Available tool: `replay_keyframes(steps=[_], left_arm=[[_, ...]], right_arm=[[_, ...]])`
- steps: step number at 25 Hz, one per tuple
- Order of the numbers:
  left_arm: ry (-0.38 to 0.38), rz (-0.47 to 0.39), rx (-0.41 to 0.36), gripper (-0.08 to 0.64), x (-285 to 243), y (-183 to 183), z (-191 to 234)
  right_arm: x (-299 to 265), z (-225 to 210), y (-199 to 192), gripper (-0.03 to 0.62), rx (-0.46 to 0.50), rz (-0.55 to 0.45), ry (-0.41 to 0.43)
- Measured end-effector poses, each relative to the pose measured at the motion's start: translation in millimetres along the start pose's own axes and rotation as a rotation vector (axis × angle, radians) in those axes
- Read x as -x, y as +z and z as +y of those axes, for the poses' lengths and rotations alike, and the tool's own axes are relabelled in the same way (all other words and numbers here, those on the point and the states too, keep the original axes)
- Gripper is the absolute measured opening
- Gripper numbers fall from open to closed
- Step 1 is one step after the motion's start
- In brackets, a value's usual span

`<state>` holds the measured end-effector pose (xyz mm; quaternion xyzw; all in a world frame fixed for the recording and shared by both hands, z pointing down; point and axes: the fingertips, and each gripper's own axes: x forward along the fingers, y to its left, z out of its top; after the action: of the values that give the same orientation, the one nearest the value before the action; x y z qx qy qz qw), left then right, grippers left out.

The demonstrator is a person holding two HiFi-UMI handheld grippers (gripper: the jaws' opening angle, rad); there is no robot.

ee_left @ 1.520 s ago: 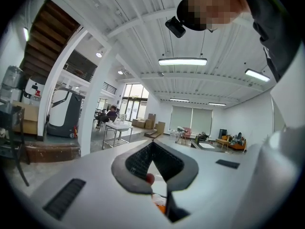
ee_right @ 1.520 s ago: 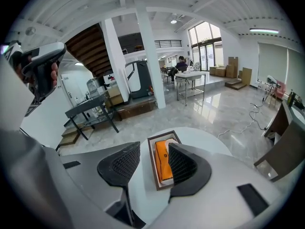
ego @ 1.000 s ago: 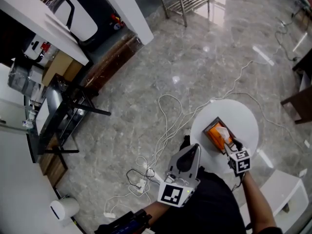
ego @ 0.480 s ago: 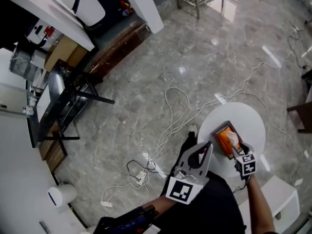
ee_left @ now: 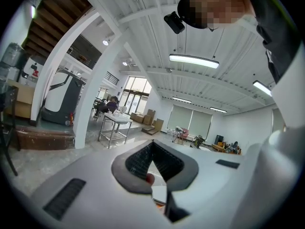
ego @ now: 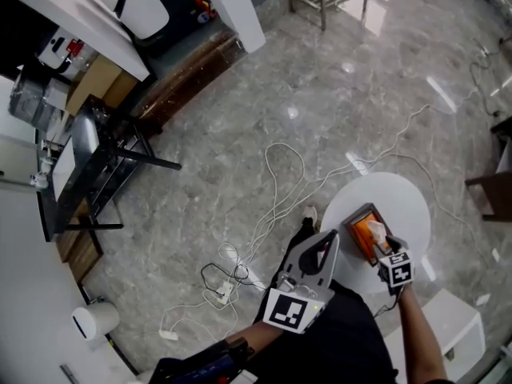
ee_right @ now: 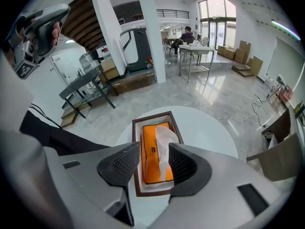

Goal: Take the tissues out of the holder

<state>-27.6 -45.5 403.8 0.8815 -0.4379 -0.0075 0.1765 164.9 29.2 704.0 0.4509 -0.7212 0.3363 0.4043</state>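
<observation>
1. White round bench [ego: 400, 198] on a grey marble floor [ego: 240, 134]. It carries one item only – the holder [ego: 356, 212].
2. Holder: a dark wooden frame with a pale inner lining. It sits on the half of the bench nearest the person, inside the edge. In the right gripper view its rim [ee_right: 152, 117] shows complete on the far side; the near end runs under the fingers.
3. Inside the holder lies an orange tissue pack [ego: 362, 229], flat and filling most of the tray. One white tissue [ego: 377, 230] stands up out of its slot.
4. Right gripper [ego: 382, 242] hangs over the holder, pointing steeply down, marker cube [ego: 396, 269] uppermost.
5. Right gripper view: right gripper [ee_right: 155, 160] has its fingers [ee_right: 124, 163] spread apart. The tissue [ee_right: 164, 147] rises in the gap between them, closer to the finger on the view's right. Neither pad presses it – released, nothing gripped. The orange pack [ee_right: 151, 142] shows below, in the holder.
6. Left gripper [ego: 328, 237] is off the bench, just beside its edge on the left of the head view, over the person's dark clothing. Its marker cube [ego: 288, 314] faces the head camera.
7. Left gripper view: left gripper [ee_left: 152, 144] points roughly level across the room. Its fingers [ee_left: 138, 161] meet at the tips, clenched with nothing between them.
8. White cables [ego: 276, 190] loop over the floor left of the bench.
</observation>
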Motion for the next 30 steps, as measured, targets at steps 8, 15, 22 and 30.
replay_keyframes(steps=[8, 15, 22, 30], left_arm=[[0.013, -0.010, 0.000, -0.001, -2.5, 7.0, 12.7], [0.023, 0.005, -0.018, 0.000, -3.0, 6.0, 20.6], [0.019, 0.020, -0.010, -0.002, -5.4, 2.2, 19.8], [0.028, 0.017, -0.017, -0.002, -5.9, 1.7, 20.8]], right_arm=[[-11.9, -4.6, 1.9, 0.190, 0.050, 0.058, -0.009], [-28.5, -3.5, -2.9, 0.212, 0.067, 0.097, -0.006], [-33.5, -4.0, -2.4, 0.212, 0.050, 0.124, 0.001], [-42.6, 3.6, -16.5, 0.224, 0.079, 0.162, 0.026]])
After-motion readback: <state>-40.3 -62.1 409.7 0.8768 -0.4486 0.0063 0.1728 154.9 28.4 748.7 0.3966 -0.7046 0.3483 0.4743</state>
